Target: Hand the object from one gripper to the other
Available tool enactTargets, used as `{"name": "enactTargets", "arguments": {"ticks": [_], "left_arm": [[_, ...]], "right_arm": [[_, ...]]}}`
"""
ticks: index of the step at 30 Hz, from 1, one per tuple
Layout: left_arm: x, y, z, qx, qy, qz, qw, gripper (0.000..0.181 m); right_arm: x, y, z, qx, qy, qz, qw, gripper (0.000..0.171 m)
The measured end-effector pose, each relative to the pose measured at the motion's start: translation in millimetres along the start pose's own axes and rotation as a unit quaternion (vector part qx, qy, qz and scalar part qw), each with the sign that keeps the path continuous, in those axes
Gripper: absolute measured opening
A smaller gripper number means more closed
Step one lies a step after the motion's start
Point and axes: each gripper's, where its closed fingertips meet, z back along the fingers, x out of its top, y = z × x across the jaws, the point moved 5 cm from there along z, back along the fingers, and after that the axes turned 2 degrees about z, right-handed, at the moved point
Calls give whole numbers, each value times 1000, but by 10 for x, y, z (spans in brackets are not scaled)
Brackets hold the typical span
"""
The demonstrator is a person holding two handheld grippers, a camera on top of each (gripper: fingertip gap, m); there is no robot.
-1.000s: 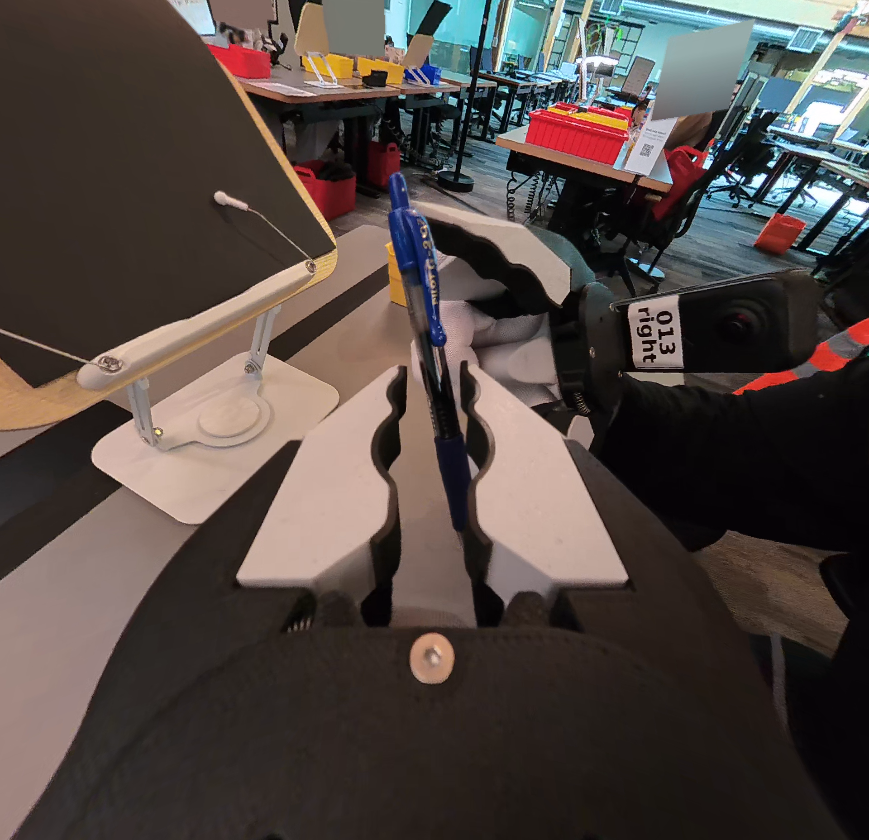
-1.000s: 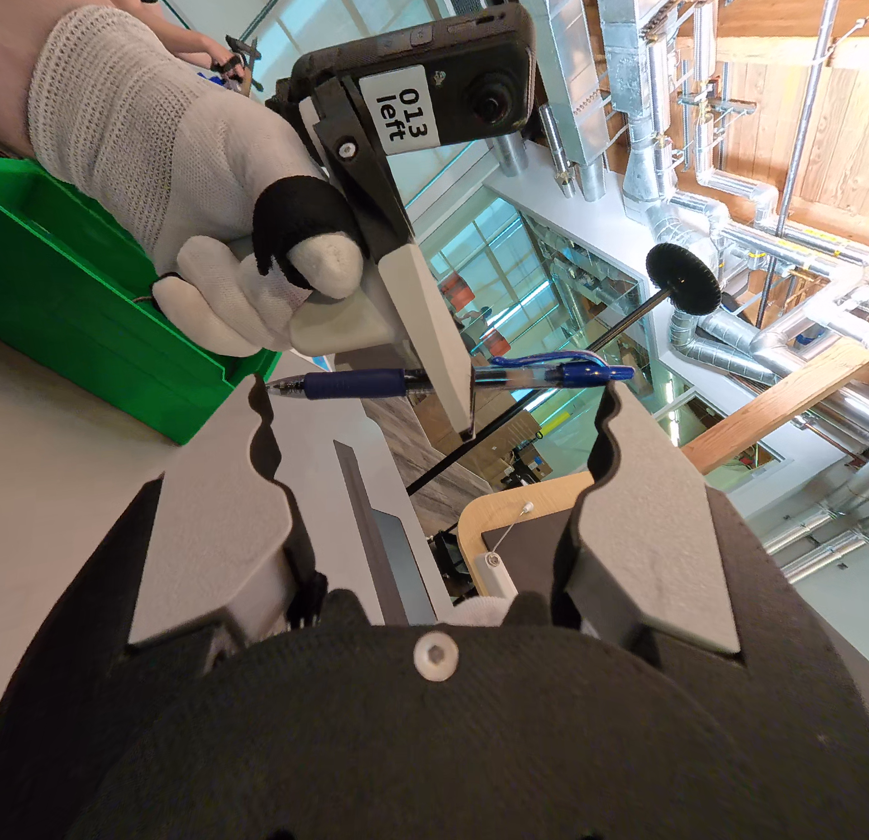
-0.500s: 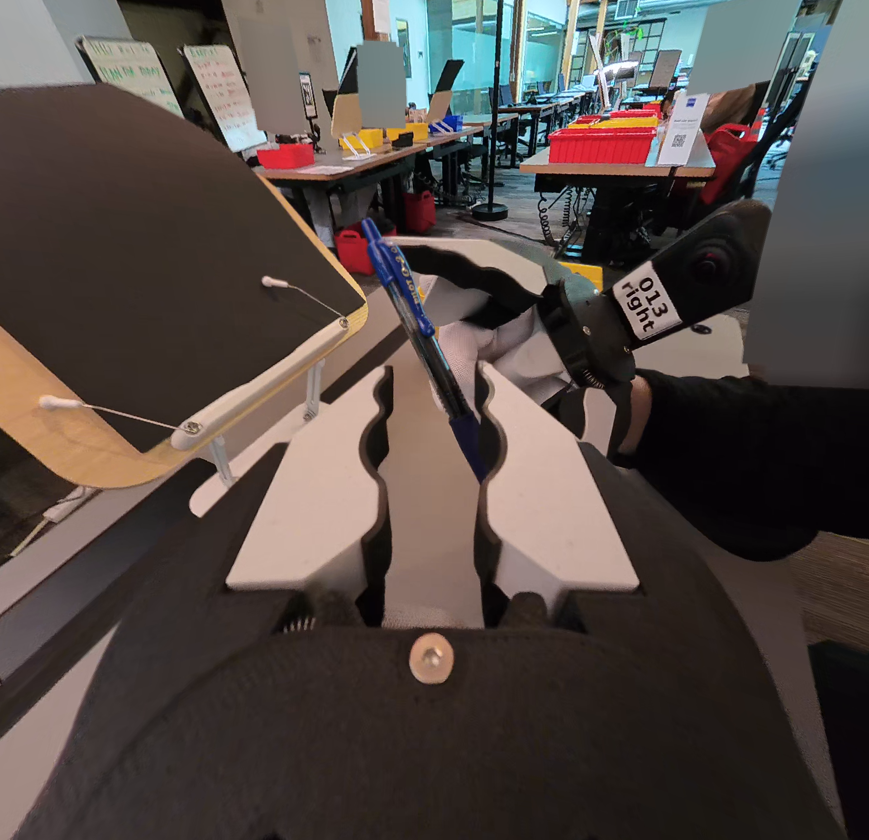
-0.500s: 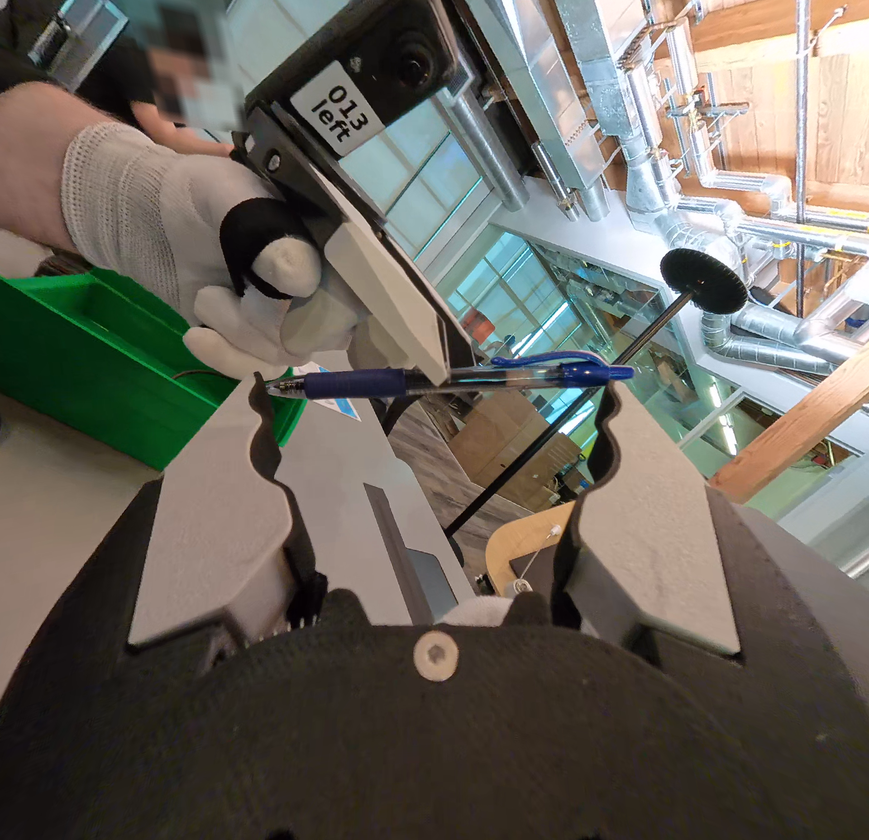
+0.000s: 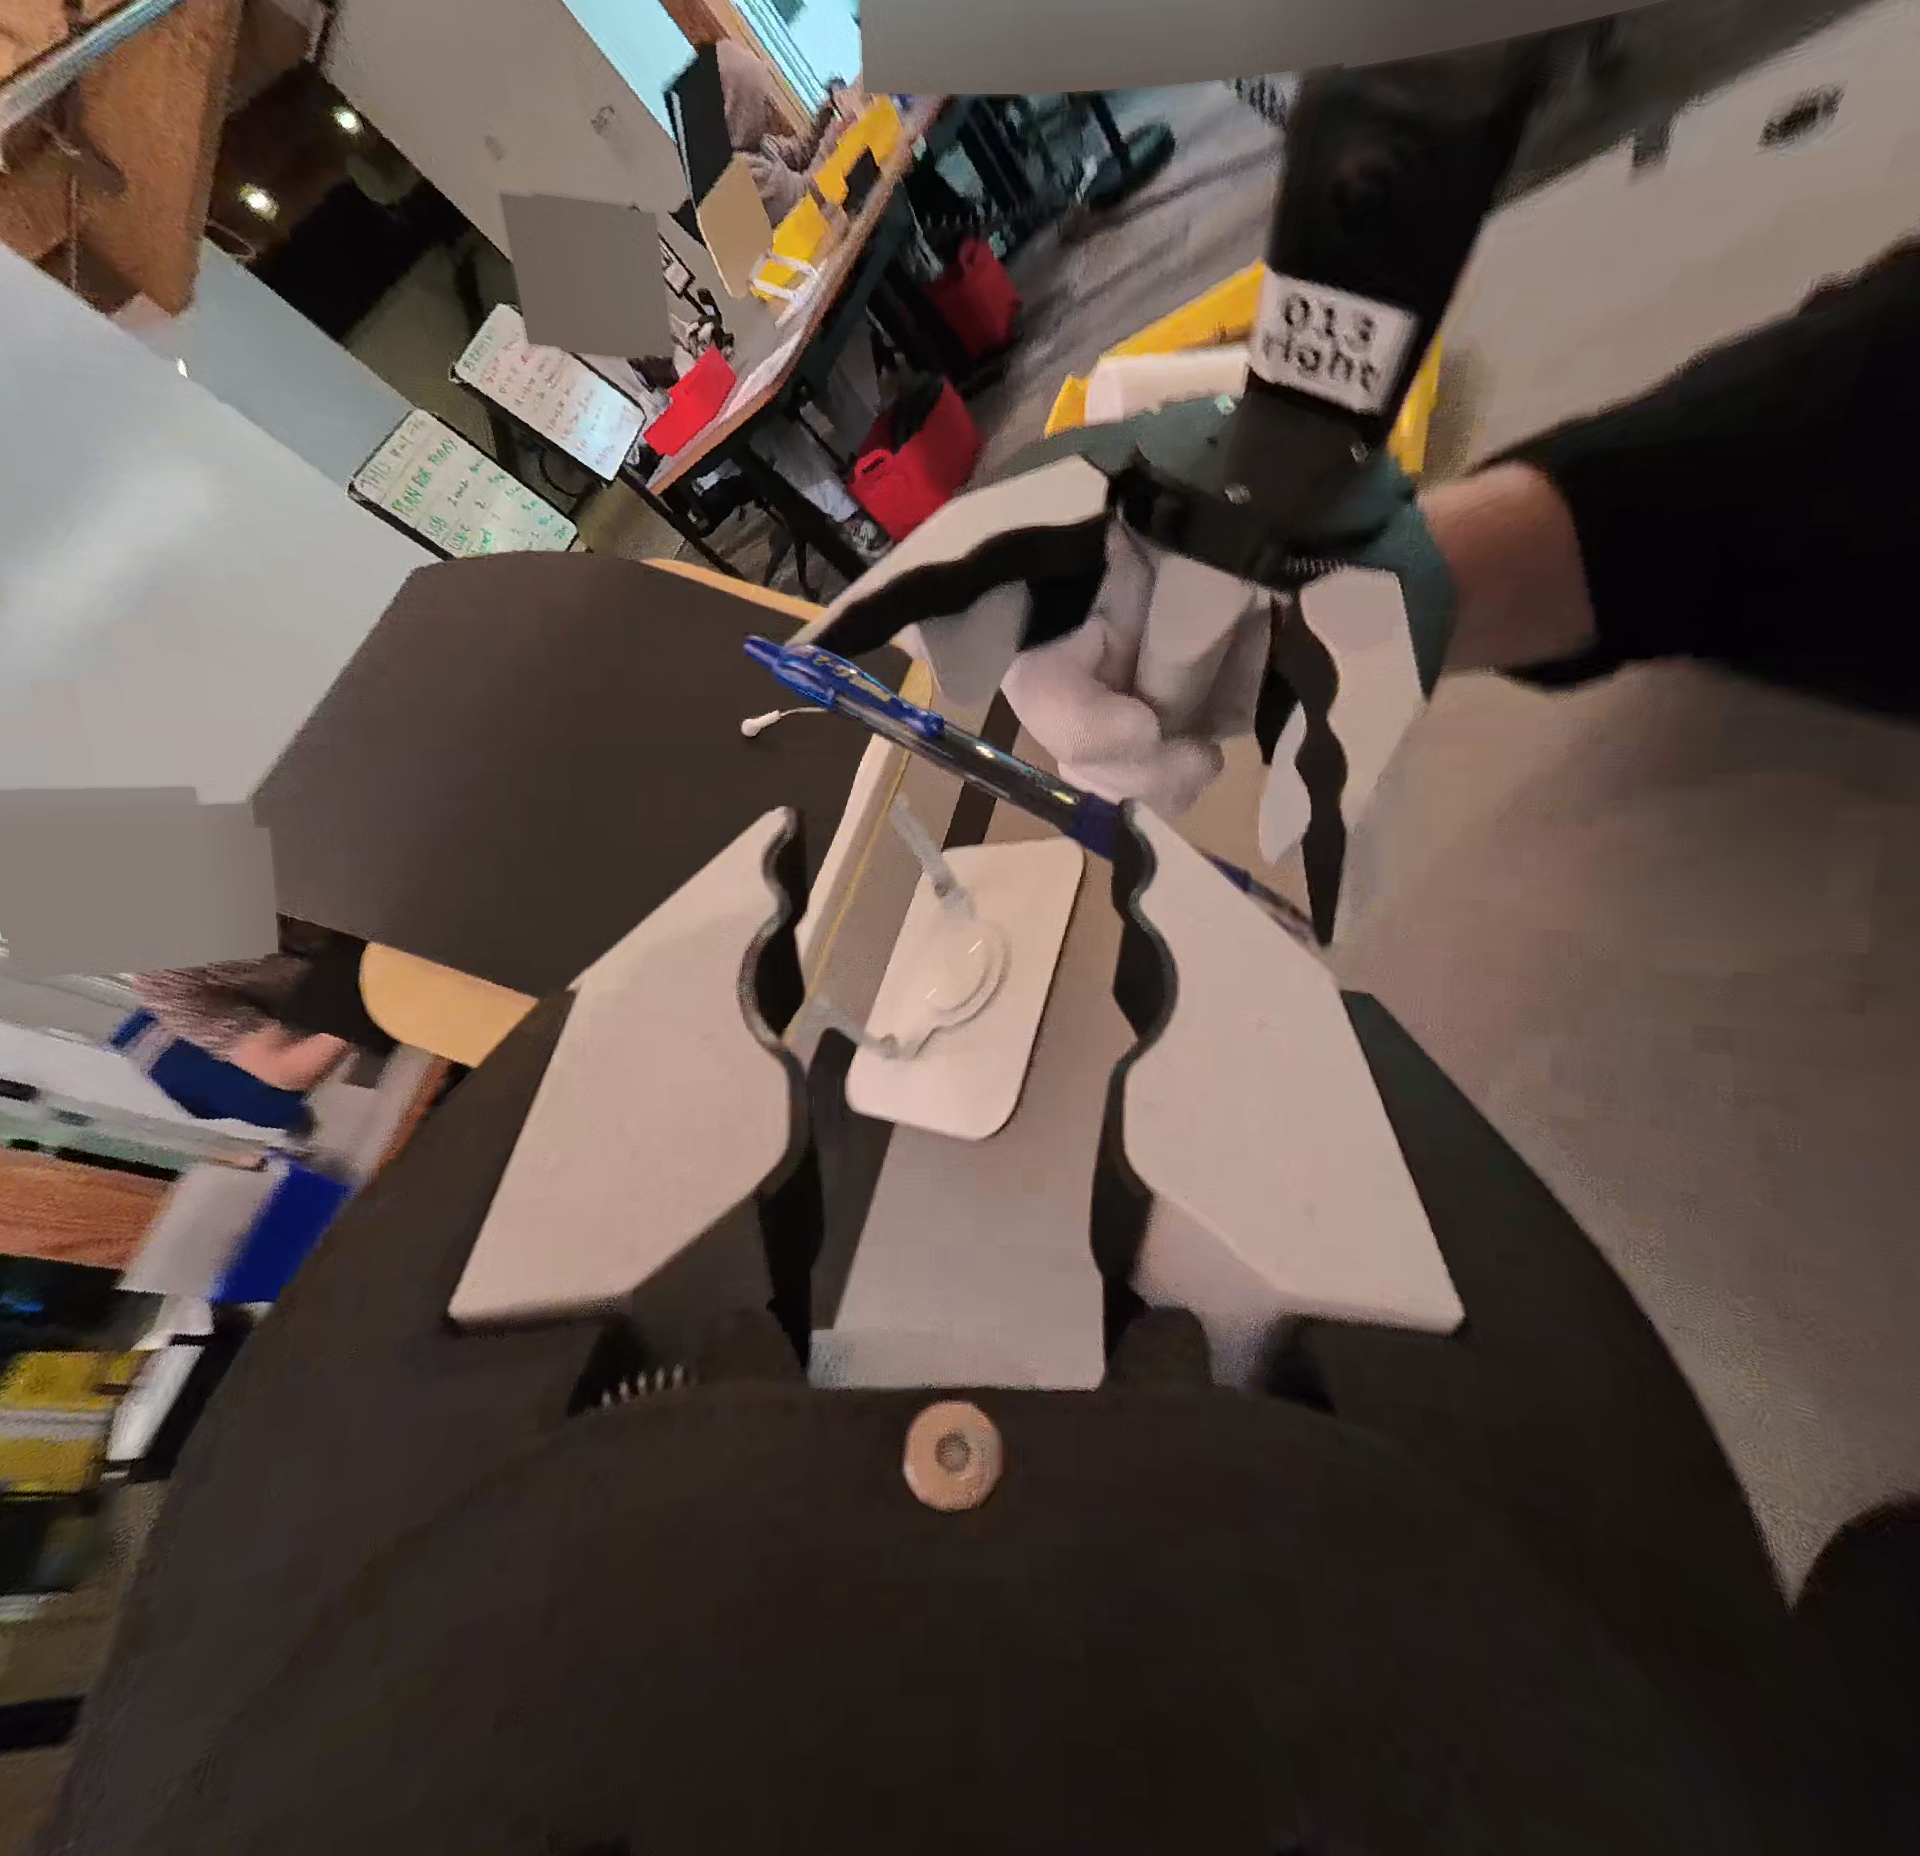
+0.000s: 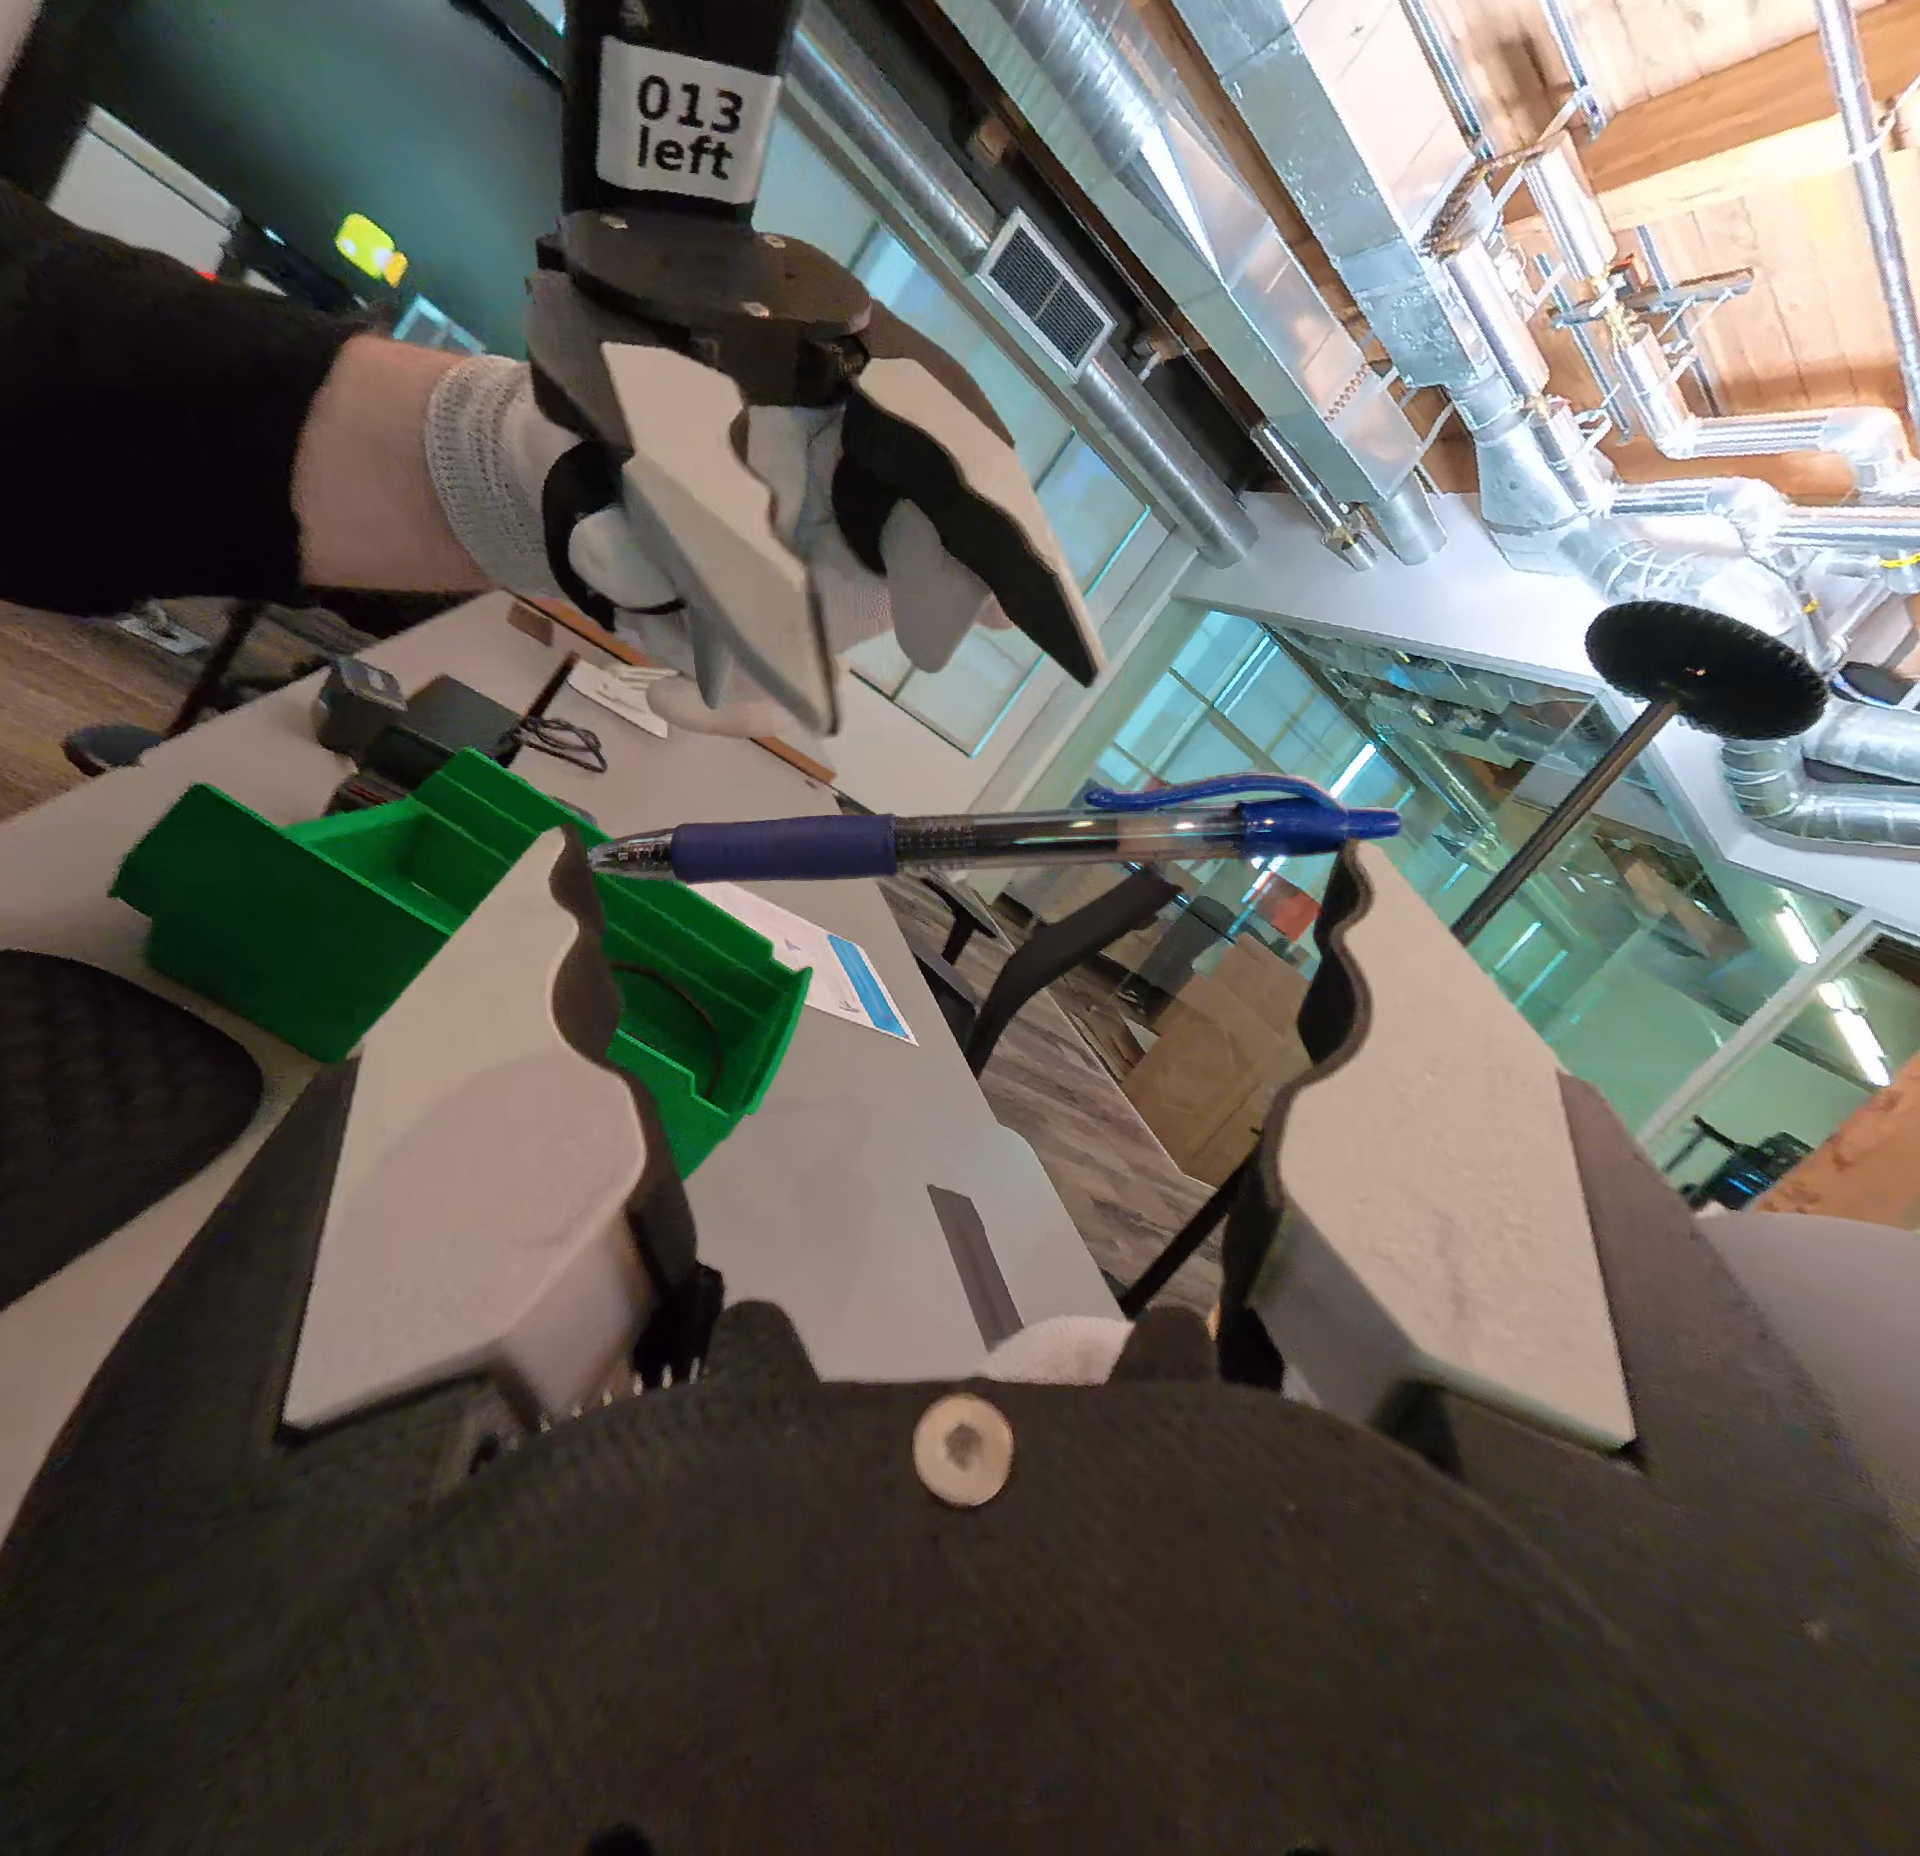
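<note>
A blue pen [image 6: 1039, 835] lies lengthwise between the fingertips of my right gripper [image 6: 956, 856], its tip at the left finger and its button at the right finger. The jaws stand wide and pinch the pen by its ends. My left gripper [image 6: 951, 694] hangs above the pen, open and clear of it. In the left wrist view my left gripper [image 5: 956, 830] is open and empty. Just beyond it the pen [image 5: 935, 731] spans the fingers of my right gripper [image 5: 1070, 788], passing close by my own right fingertip [image 5: 1132, 840].
A green bin [image 6: 312, 923] stands on the grey table [image 6: 883, 1131] under the pen's tip end, with a sheet of paper [image 6: 831, 975] beside it. A black board [image 5: 520, 767] on a white stand [image 5: 966, 996] is below my left gripper. A yellow bin [image 5: 1195, 320] lies farther off. The tips of both grippers are at nearly the same place.
My left gripper has let go of the pen, opened and drawn back from it. The pen stays between the right gripper's fingertips. Both views have swung round.
</note>
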Motion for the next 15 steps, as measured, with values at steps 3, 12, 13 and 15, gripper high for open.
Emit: {"name": "enactTargets", "arguments": {"ticks": [3, 12, 13, 15], "left_arm": [[-23, -114, 33, 0, 44, -73, 996, 72], [-16, -271, 95, -36, 112, -145, 982, 105], [-6, -282, 104, -43, 115, -145, 982, 107], [13, -300, 117, -52, 121, -146, 980, 110]], "right_arm": [[58, 34, -2, 14, -13, -12, 1000, 133], [159, 157, -29, 48, -30, -24, 998, 133], [167, 159, -30, 48, -32, -26, 998, 133], [180, 166, -29, 51, -34, -27, 998, 133]]}}
